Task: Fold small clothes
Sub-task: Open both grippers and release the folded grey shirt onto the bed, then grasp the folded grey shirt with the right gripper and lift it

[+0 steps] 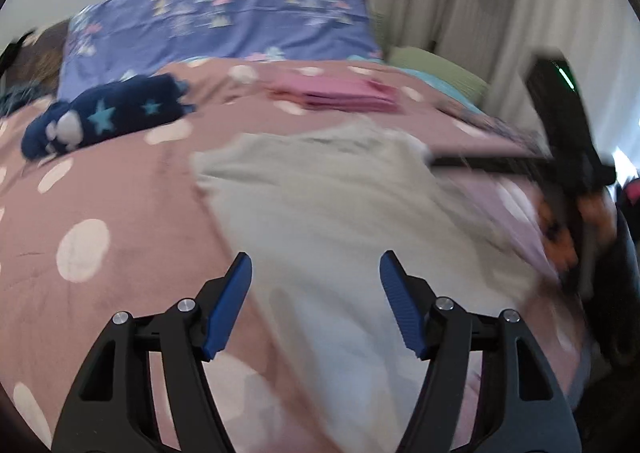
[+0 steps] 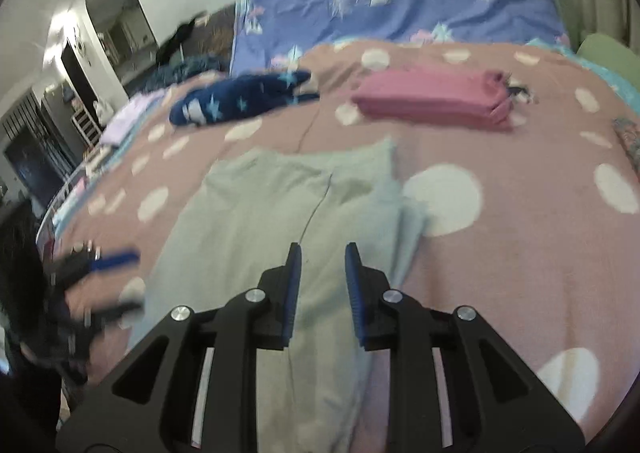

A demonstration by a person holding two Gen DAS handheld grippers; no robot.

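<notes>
Left gripper [image 1: 316,305] gapes wide, right gripper [image 2: 322,293] narrow, both empty over the half-folded grey garment [image 2: 280,205] mid-bed; pink stack [image 2: 432,99] finished.

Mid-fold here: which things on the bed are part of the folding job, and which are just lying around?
Job: pale grey garment, spread flat; folded pink garment; navy star-print garment; left gripper; right gripper.

Lying about: purple patterned pillow; green cushion.

My right gripper [image 2: 322,249] hangs over the pale garment [image 2: 256,213], jaws a narrow gap apart with nothing between them. Beyond lie a folded pink stack [image 2: 432,99] and a navy star piece [image 2: 240,97] on the dotted blanket [image 2: 520,253]. My left gripper [image 2: 116,281] blurs at left.
</notes>
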